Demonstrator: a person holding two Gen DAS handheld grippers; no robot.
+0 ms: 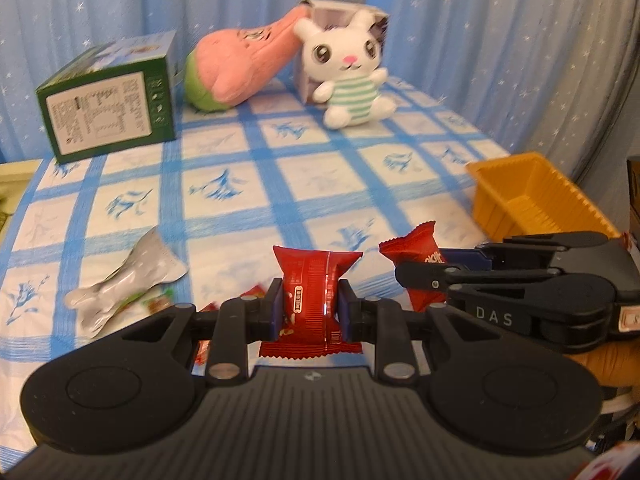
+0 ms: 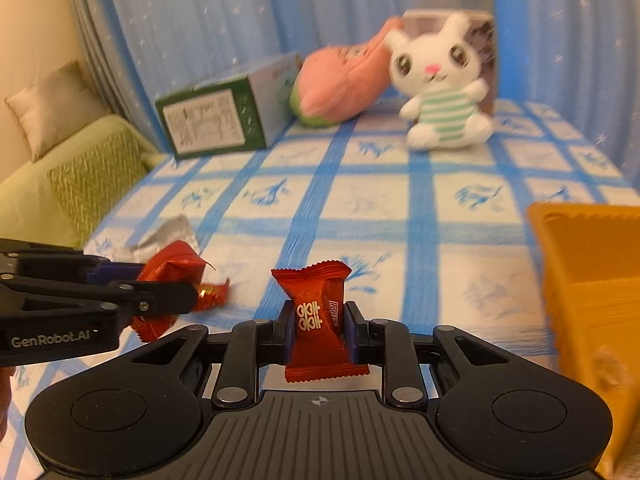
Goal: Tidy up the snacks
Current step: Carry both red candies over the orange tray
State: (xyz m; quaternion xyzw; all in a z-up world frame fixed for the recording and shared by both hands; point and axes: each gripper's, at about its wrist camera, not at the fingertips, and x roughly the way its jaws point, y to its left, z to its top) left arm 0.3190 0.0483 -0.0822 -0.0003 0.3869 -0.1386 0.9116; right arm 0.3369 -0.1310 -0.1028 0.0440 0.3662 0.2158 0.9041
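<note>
My left gripper (image 1: 311,304) is shut on a red snack packet (image 1: 314,280), held upright just above the checked cloth. In the right wrist view the same left gripper (image 2: 160,286) comes in from the left with its crumpled red packet (image 2: 170,270). My right gripper (image 2: 317,326) is shut on another red snack packet (image 2: 316,304) with white lettering. From the left wrist view that right gripper (image 1: 424,270) reaches in from the right, gripping its red packet (image 1: 416,250). An orange tray (image 1: 532,196) stands to the right, also visible as the orange tray (image 2: 592,280).
A silver packet (image 1: 120,280) lies at the left, with small red and green wrappers (image 1: 156,302) beside it and a small red wrapper (image 2: 210,294) on the cloth. A green box (image 1: 108,100), a pink plush (image 1: 236,68) and a white bunny plush (image 1: 348,68) stand at the back.
</note>
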